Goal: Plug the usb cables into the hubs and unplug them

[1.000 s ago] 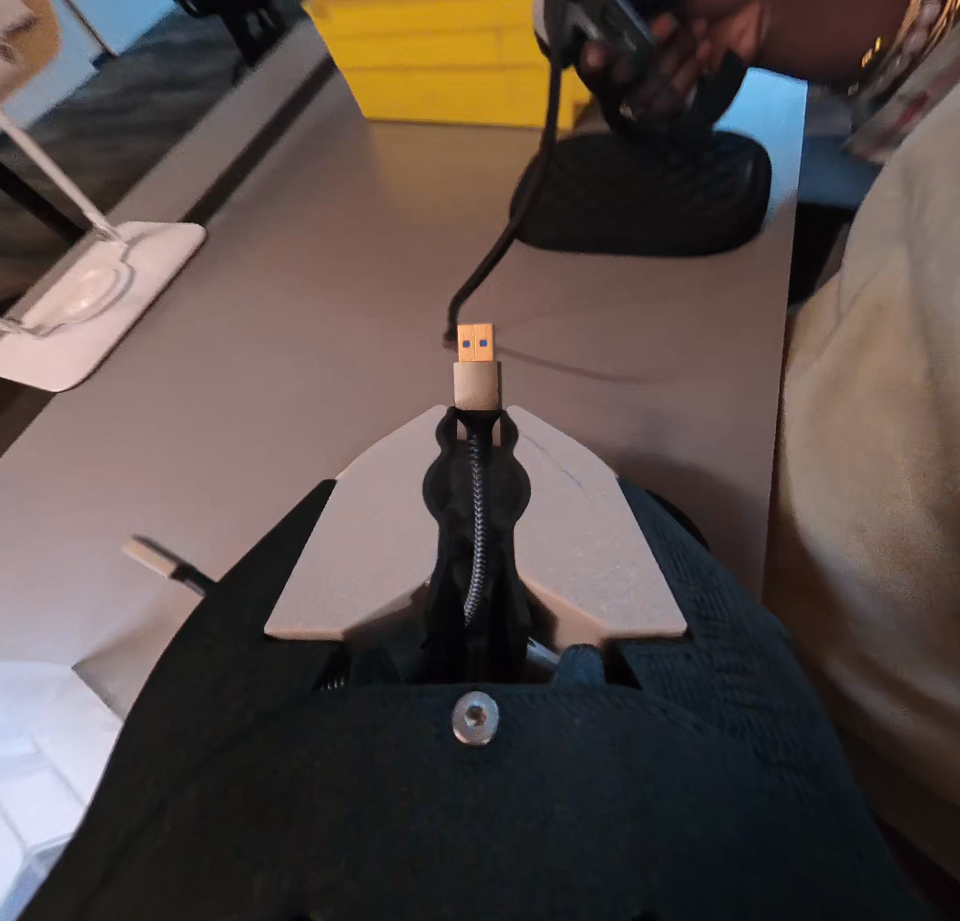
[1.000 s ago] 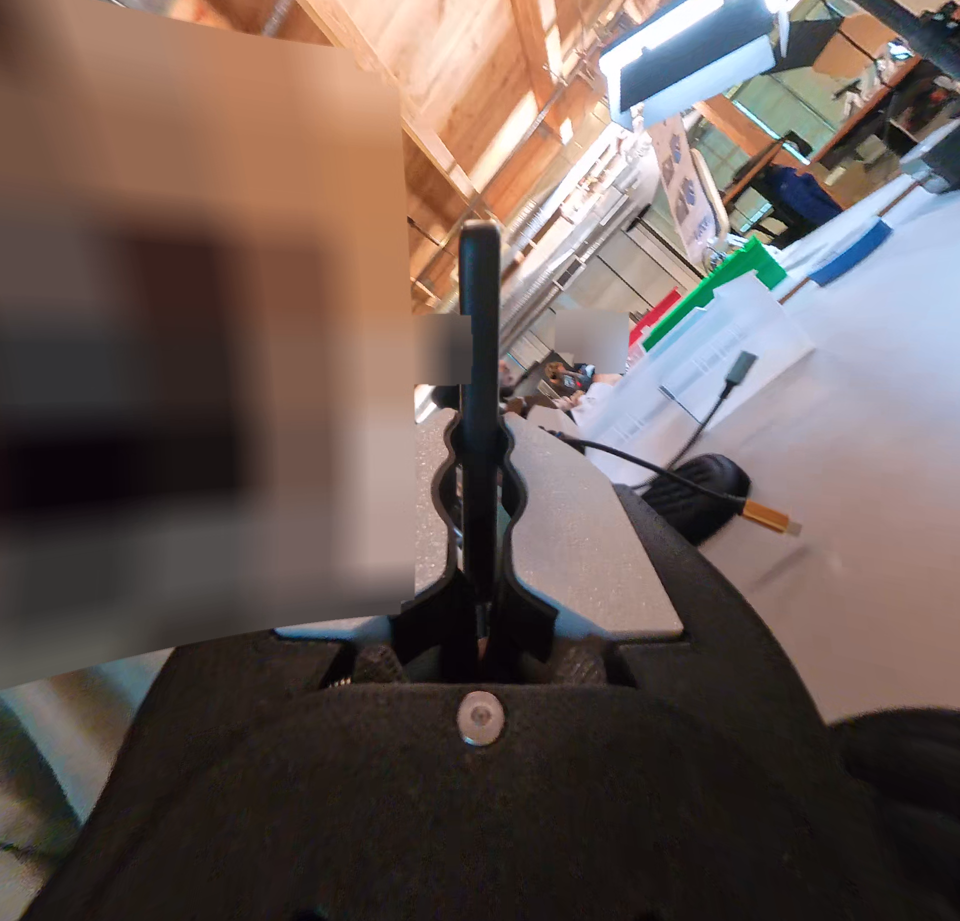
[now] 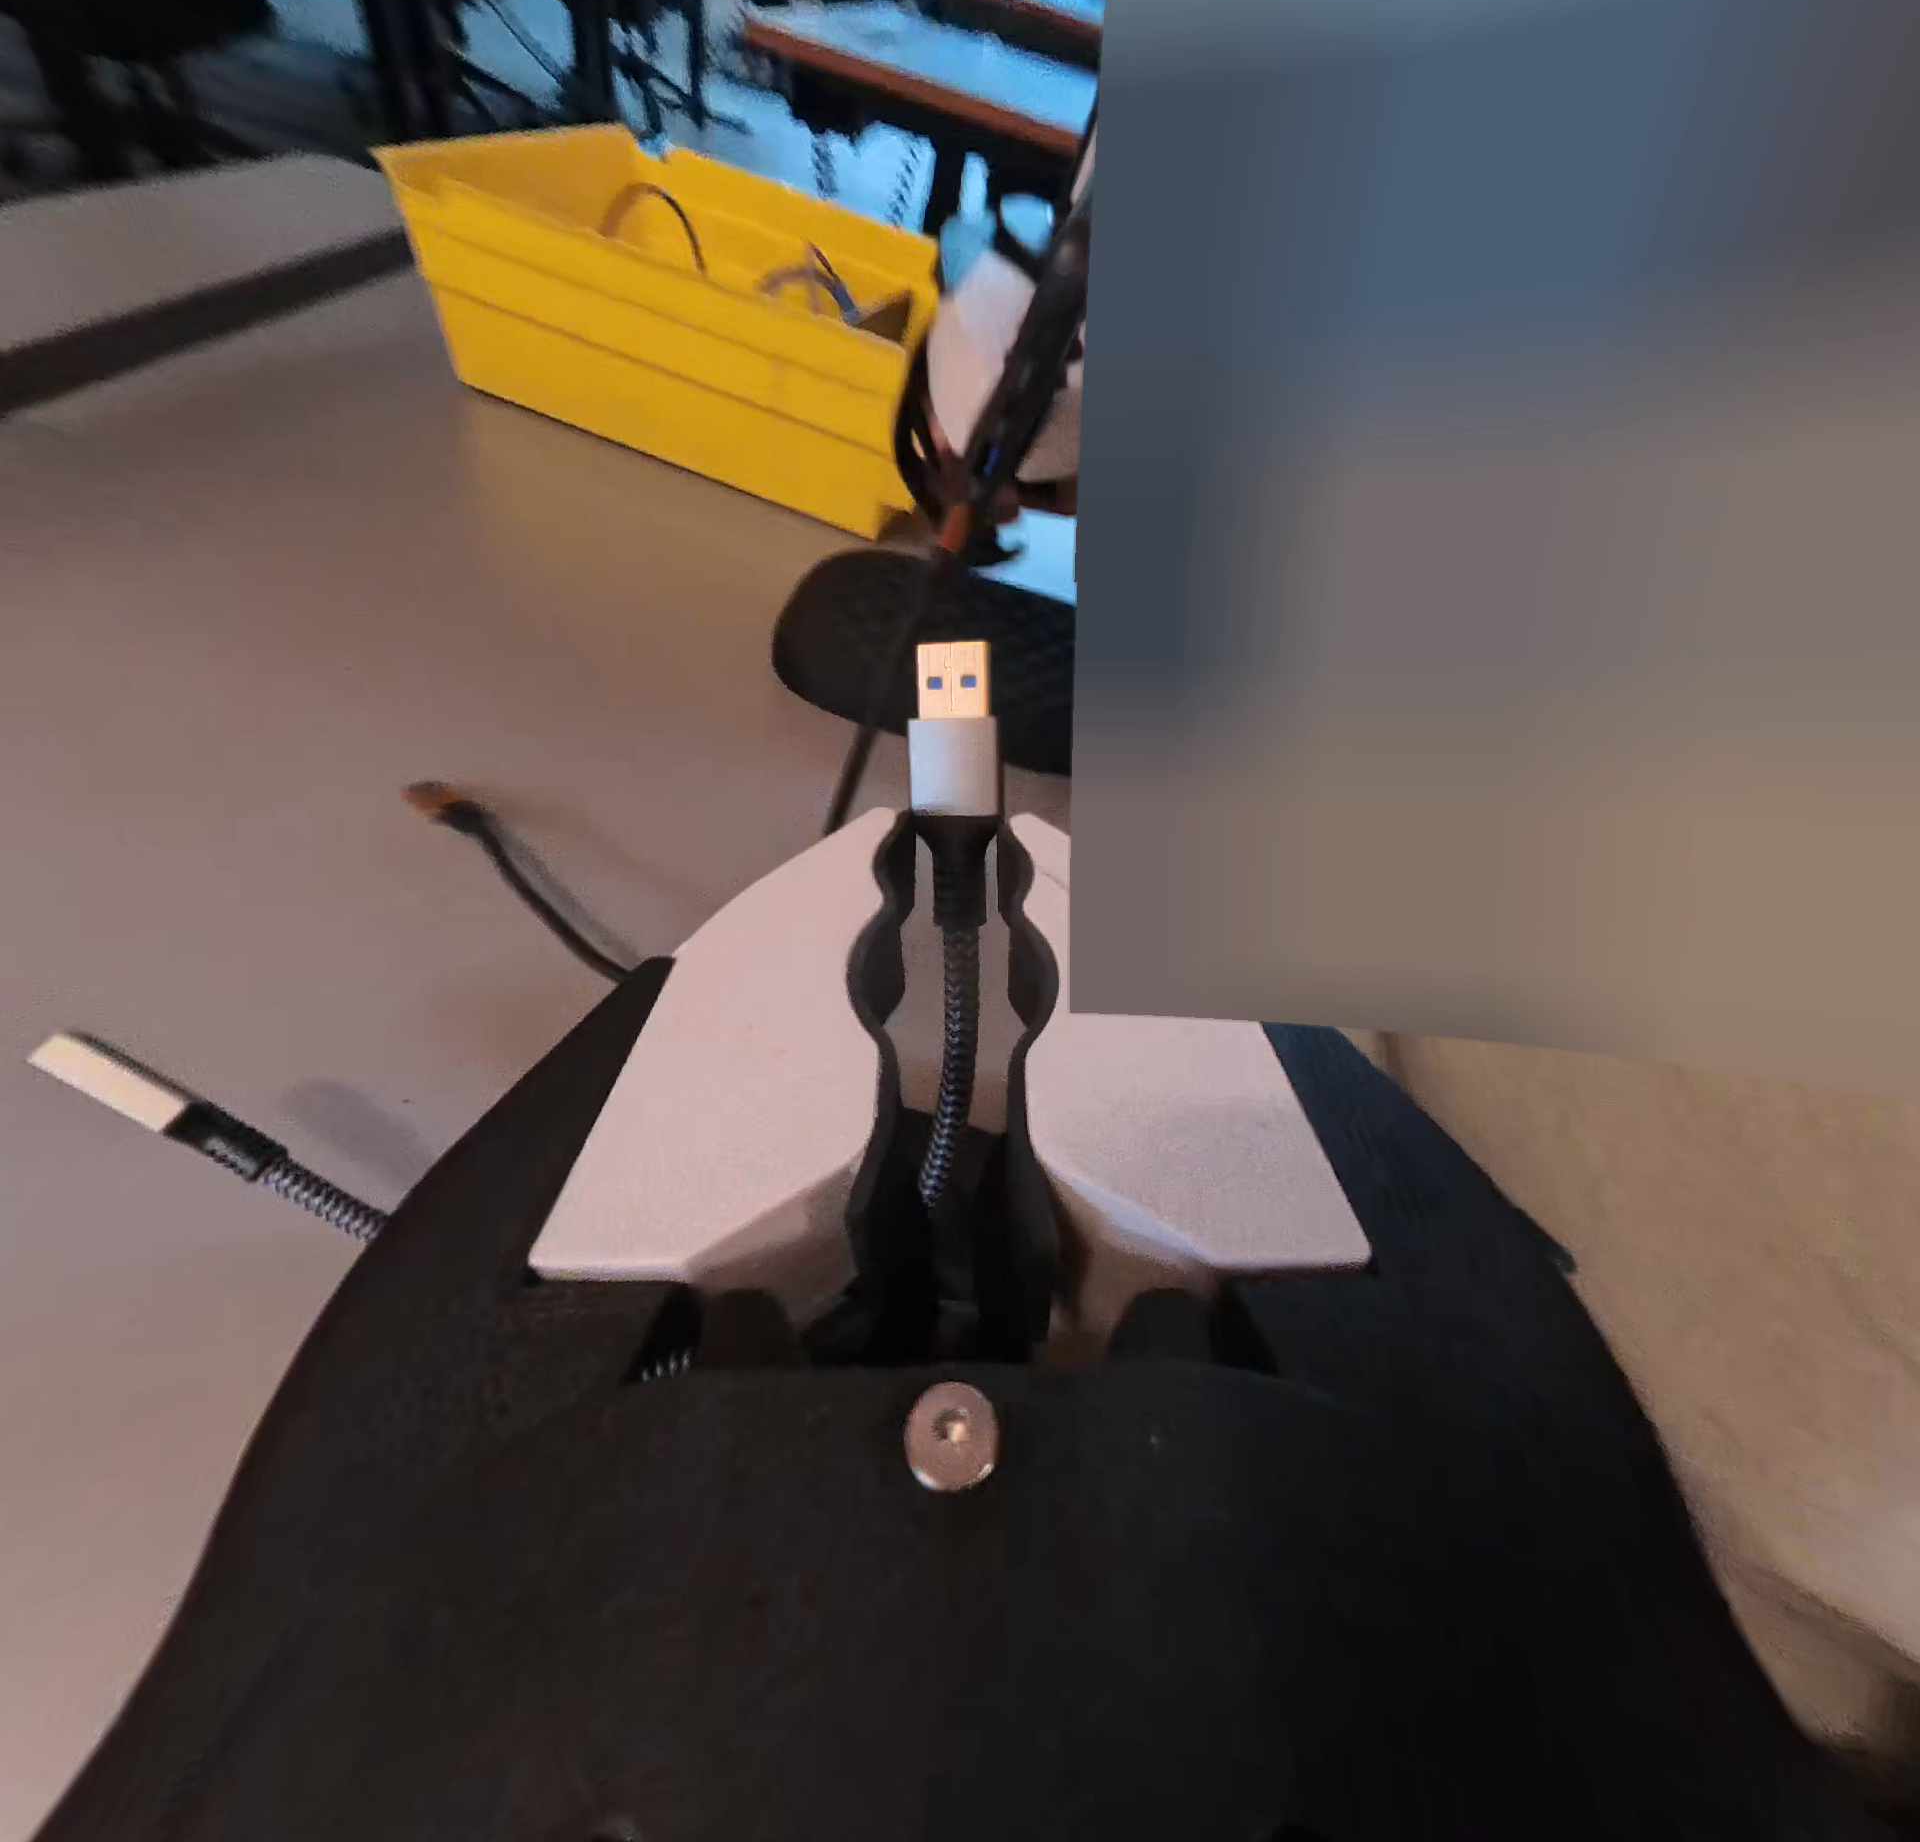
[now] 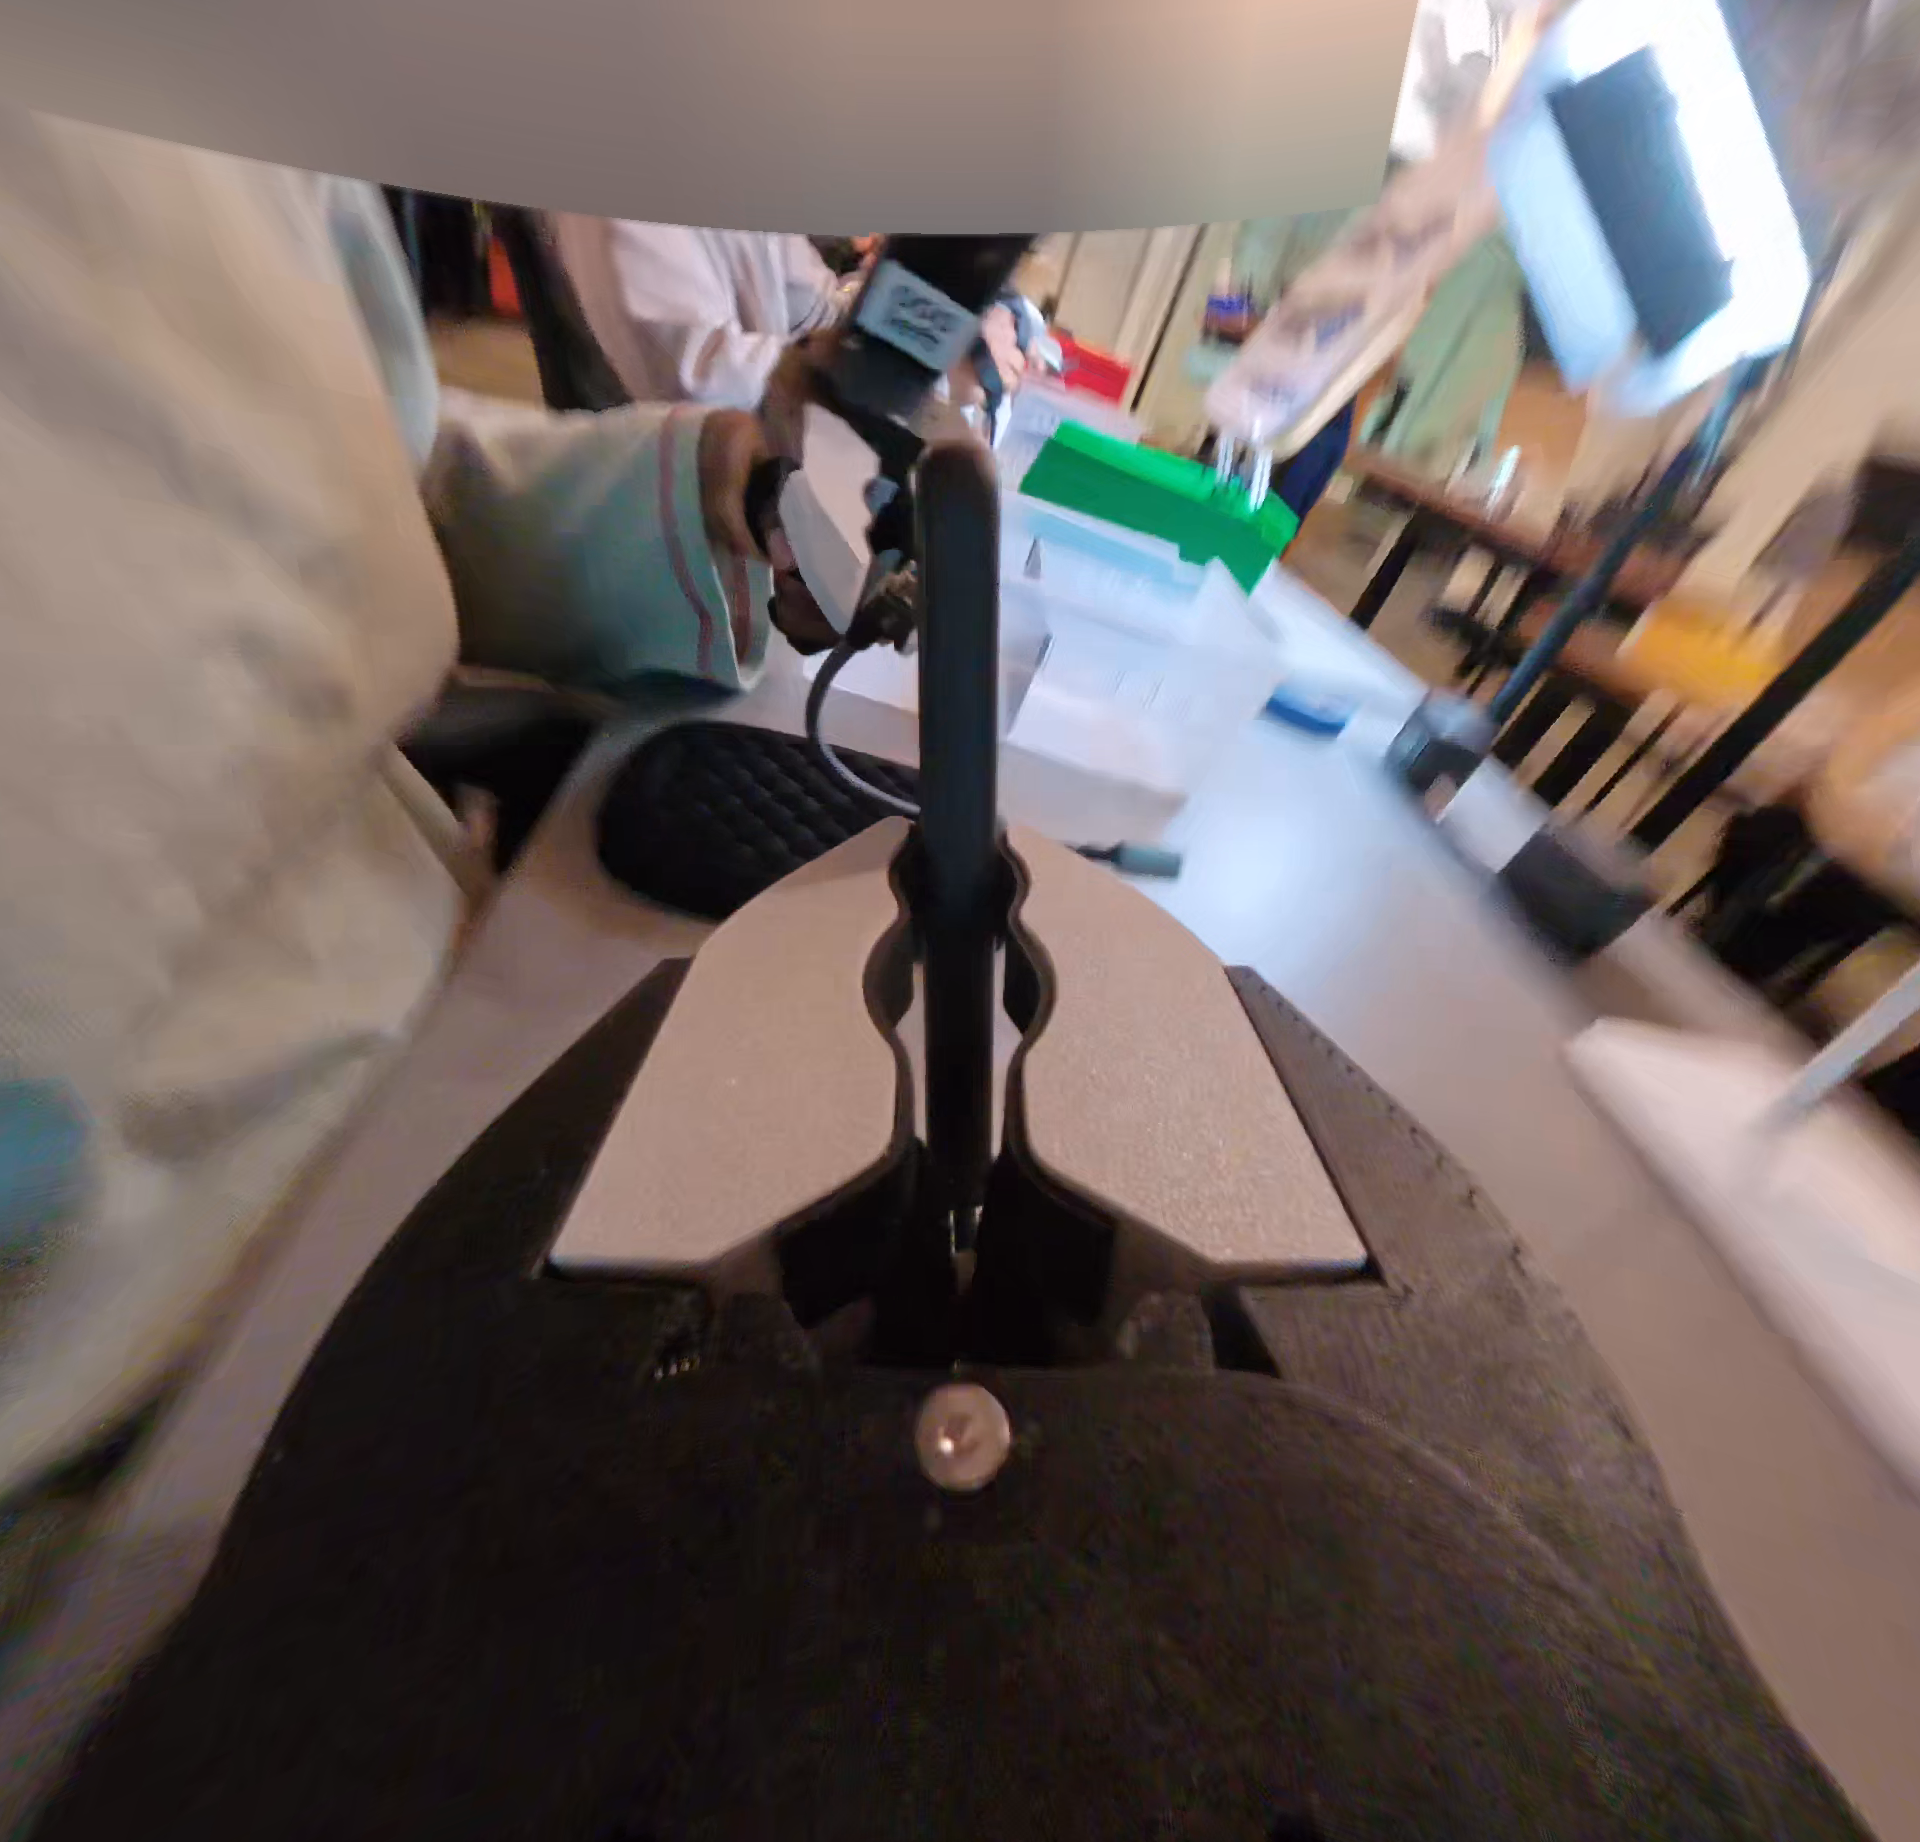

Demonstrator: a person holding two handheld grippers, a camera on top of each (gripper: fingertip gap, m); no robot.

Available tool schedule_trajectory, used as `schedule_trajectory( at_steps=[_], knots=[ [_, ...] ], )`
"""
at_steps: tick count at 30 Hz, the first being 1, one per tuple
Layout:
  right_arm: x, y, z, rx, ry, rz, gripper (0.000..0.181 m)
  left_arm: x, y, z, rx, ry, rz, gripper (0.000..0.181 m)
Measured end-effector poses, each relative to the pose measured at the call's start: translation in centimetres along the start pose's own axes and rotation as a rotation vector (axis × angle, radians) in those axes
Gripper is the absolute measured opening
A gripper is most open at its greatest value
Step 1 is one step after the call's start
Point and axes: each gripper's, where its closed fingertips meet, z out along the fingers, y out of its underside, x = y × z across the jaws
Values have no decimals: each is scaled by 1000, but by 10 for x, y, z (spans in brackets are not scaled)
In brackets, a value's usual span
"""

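Note:
My left gripper point(image 3: 953, 836) is shut on a braided USB cable just behind its silver plug point(image 3: 953, 743), which sticks out forward above the grey table point(image 3: 312, 597). My right gripper point(image 4: 956, 857) is shut on a slim black hub point(image 4: 958, 670), seen edge-on and pointing up and forward. In the right wrist view the left gripper point(image 4: 862, 587) shows just beyond the hub, held by a hand in a pale sleeve. In the left wrist view a white finger point(image 3: 977, 338) of the right gripper shows, blurred, beside the mosaic patch.
A black padded rest point(image 3: 883, 639) lies ahead on the table and also shows in the right wrist view point(image 4: 727, 816). A yellow bin point(image 3: 644, 338) with cables stands behind it. Loose plugs point(image 3: 436, 798) point(image 3: 104, 1080) lie at the left. Clear boxes point(image 4: 1132, 670), a green bin point(image 4: 1143, 504) and a stand base point(image 4: 1558, 888) are to the right. The left gripper's tips are roughly 12 cm from the right gripper's.
Both grippers have swung round and now face each other, with the plug and the hub closer together. The right gripper has tipped down from the ceiling towards the table. Both keep their hold.

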Motion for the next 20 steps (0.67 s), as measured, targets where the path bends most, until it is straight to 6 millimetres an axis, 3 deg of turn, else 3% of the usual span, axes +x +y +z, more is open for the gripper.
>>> schedule_trajectory(
  at_steps=[1,3,7,12,20],
  knots=[
    [-5,-3,1,13,-2,-165,11,3,3,4,-45,13,24,15],
    [-17,-8,5,10,-26,-396,12,8,11,13,-143,41,59,15],
    [-29,-7,12,-58,-74,-618,12,23,18,32,-307,177,43,15],
    [-41,-10,16,-124,-172,-780,12,35,20,46,-472,262,101,15],
    [-53,-11,25,-182,-340,-889,12,41,13,53,-496,305,196,15]
  ],
)
